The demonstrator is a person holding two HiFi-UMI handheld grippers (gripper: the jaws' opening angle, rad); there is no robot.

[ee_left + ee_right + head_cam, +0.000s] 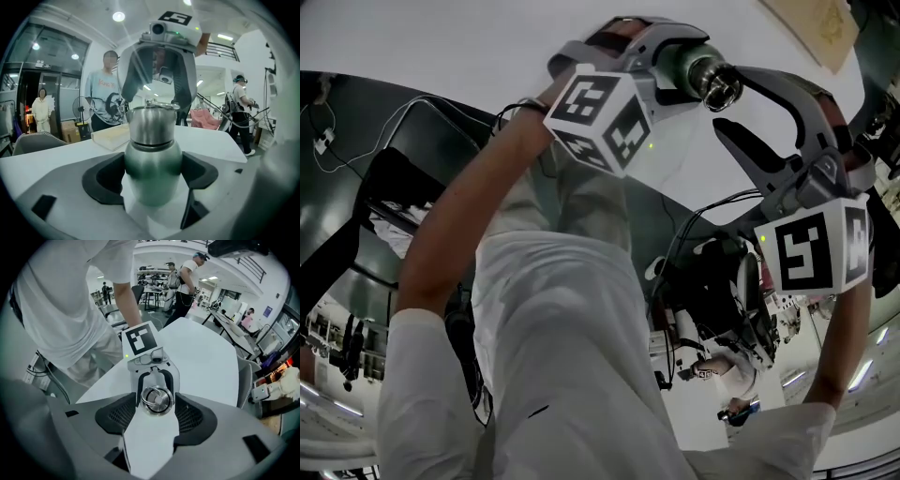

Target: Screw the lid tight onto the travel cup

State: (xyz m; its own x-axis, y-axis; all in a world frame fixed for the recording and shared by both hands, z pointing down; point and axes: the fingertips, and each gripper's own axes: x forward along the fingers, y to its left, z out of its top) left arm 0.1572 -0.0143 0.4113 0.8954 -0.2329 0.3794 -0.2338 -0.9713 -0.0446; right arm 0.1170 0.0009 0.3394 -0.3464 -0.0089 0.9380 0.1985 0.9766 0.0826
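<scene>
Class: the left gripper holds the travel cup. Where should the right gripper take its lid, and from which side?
Take the lid by its round side wall, fingers on opposite sides, coming end-on along the axis of the travel cup. The left gripper clamps its body, and the right gripper faces the lid's top.

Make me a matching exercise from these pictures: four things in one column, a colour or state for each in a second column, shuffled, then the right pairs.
Things
1. travel cup
2. lid
3. left gripper
4. right gripper

Colours or states
A. jaws apart, pressing on nothing
B. silver, with a ring on top
C. green metal body, clamped by its sides
D. shut on the travel cup

Pairs: 1-C, 2-B, 3-D, 4-A
</scene>
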